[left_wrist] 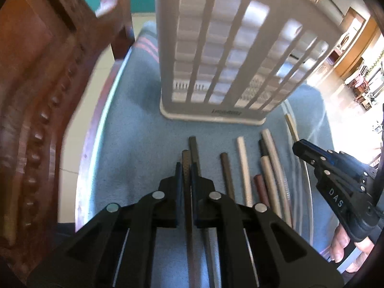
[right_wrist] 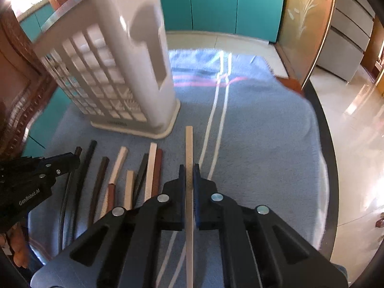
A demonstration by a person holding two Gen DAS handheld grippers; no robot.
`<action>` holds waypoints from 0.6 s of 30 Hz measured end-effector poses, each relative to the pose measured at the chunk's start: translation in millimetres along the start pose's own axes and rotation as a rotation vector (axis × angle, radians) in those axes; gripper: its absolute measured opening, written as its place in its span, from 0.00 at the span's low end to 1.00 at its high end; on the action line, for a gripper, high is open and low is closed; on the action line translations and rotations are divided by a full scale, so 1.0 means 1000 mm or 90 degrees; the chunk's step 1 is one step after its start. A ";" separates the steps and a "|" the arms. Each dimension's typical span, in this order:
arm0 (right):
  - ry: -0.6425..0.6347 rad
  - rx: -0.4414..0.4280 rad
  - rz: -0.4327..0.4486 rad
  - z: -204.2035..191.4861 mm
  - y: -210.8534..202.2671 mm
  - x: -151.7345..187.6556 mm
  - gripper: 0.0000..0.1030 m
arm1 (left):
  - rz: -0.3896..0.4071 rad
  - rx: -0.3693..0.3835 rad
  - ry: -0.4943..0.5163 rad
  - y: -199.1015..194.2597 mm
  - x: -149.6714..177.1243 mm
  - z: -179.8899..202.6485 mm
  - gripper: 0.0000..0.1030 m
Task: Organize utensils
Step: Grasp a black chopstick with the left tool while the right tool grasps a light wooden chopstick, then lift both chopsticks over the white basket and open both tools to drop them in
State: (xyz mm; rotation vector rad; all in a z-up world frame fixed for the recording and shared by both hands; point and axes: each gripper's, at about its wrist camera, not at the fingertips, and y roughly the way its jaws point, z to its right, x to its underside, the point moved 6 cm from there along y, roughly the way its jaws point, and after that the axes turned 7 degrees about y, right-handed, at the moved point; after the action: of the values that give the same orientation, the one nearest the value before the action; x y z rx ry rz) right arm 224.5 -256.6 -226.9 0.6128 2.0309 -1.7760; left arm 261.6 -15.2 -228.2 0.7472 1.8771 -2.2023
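Note:
A white slotted utensil holder [left_wrist: 228, 55] stands upright on a blue towel [left_wrist: 134, 129]; it also shows in the right wrist view [right_wrist: 115, 76]. Several chopstick-like sticks [left_wrist: 244, 168] in dark, white and brown lie side by side in front of it, and show in the right wrist view [right_wrist: 120, 172]. My left gripper [left_wrist: 185, 168] is shut on a dark stick [left_wrist: 186, 158]. My right gripper [right_wrist: 189, 170] is shut on a pale beige stick [right_wrist: 189, 148]; it appears in the left wrist view [left_wrist: 300, 146] at the right of the row.
A carved wooden chair [left_wrist: 36, 96] stands at the left of the table. The towel's right edge [right_wrist: 312, 124] lies near the round table's dark rim [right_wrist: 328, 134]. Teal cabinets [right_wrist: 216, 2] and a shiny tiled floor [right_wrist: 355, 110] are beyond.

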 end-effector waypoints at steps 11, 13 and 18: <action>-0.014 -0.087 0.182 0.009 -0.145 -0.025 0.06 | 0.205 0.045 0.034 -0.153 -0.029 0.014 0.07; -0.015 -0.104 0.220 0.011 -0.175 -0.032 0.06 | 0.264 0.041 0.041 -0.189 -0.032 0.016 0.07; -0.017 -0.135 0.309 0.008 -0.233 -0.060 0.06 | 0.364 0.049 0.055 -0.256 -0.048 0.021 0.07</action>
State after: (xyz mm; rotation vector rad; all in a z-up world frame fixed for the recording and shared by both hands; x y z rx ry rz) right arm 146.4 -294.7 -2.5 0.9133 1.8205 -1.2637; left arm 189.3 7.5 21.8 1.2282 1.3787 -1.8984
